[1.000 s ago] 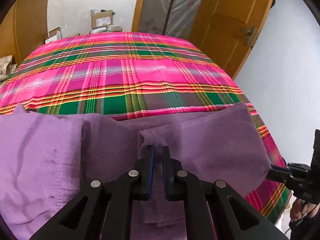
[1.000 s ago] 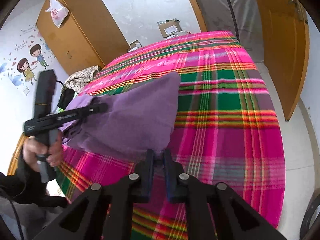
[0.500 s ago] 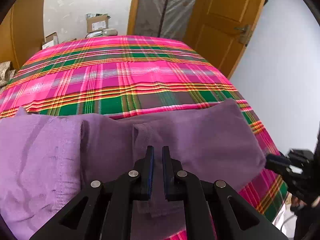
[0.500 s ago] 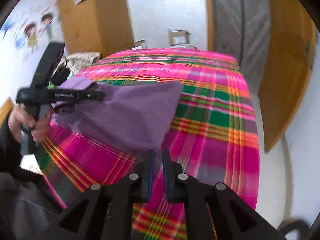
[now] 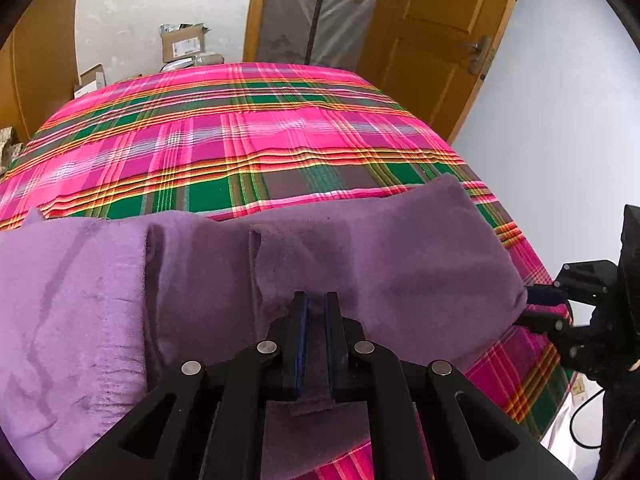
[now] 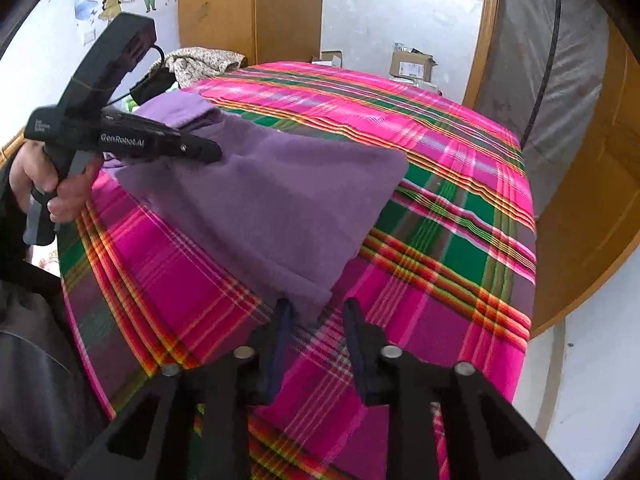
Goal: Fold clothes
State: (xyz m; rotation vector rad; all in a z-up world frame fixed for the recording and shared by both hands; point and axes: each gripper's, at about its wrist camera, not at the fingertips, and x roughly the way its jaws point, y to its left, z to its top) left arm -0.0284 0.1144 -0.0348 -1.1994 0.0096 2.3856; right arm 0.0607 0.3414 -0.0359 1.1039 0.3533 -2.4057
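Lying on the near part of a bed covered with a pink, green and orange plaid bedspread (image 5: 248, 148) is a purple garment (image 5: 400, 264), partly folded, with several soft layers and creases running across it toward the bed's far end. Relative to that garment, the left gripper (image 5: 316, 304) sits at its near edge, its two black fingers almost together and clenched on a narrow strip of the purple fabric that passes between the blue pads and hangs out below them. In the right wrist view the same left gripper (image 6: 212, 154) reaches in over the garment's far left part, and the person's hand (image 6: 44, 184) grasps its handle beyond the garment's left edge. The right gripper (image 6: 314, 308) stands at the garment's near corner (image 6: 308, 292); its jaws are opening, with a clear gap between the fingers, and the purple corner lies just ahead of and between the fingertips without being pressed. In the left wrist view the right gripper (image 5: 540, 304) shows at the garment's right-hand corner. Beyond the garment, past the far end of the bed, stand cardboard boxes (image 5: 184, 42) against a white wall, and a wooden door (image 5: 436, 36) stands to the right of them.
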